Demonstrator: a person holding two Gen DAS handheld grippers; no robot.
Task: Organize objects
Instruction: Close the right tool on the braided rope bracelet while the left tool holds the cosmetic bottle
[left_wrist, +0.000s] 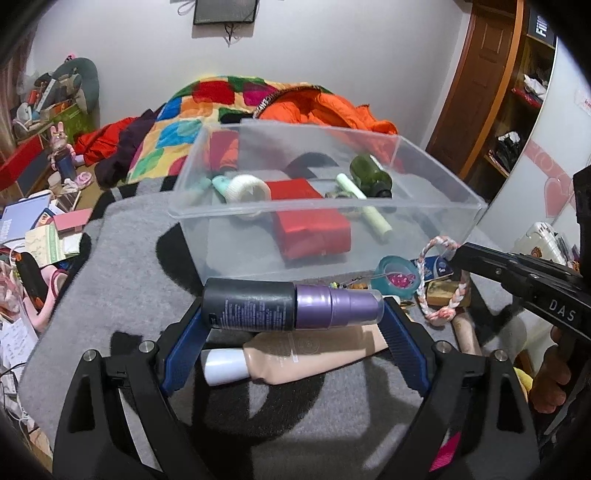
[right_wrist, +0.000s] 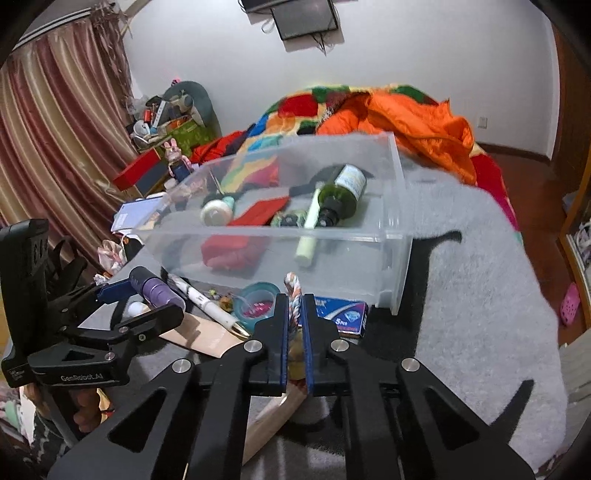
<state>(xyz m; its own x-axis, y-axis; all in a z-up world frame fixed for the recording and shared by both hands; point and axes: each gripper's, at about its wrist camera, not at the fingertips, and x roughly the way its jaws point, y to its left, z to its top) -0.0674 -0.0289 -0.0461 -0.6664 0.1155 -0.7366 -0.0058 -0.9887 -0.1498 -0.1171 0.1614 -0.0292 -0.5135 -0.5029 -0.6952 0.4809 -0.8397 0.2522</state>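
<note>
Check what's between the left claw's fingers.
A purple-and-black bottle spans them lengthwise, one end on each blue pad; left wrist view.

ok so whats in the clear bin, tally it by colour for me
In the clear bin:
red box: 1
dark green bottle: 1
pale green stick: 1
white-and-teal piece: 1, looks like one item
small dark round thing: 1
total: 5

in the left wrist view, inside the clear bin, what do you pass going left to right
In the clear bin: teal-capped tube → white ring-shaped item → red box → pale green tube → dark green bottle.
</note>
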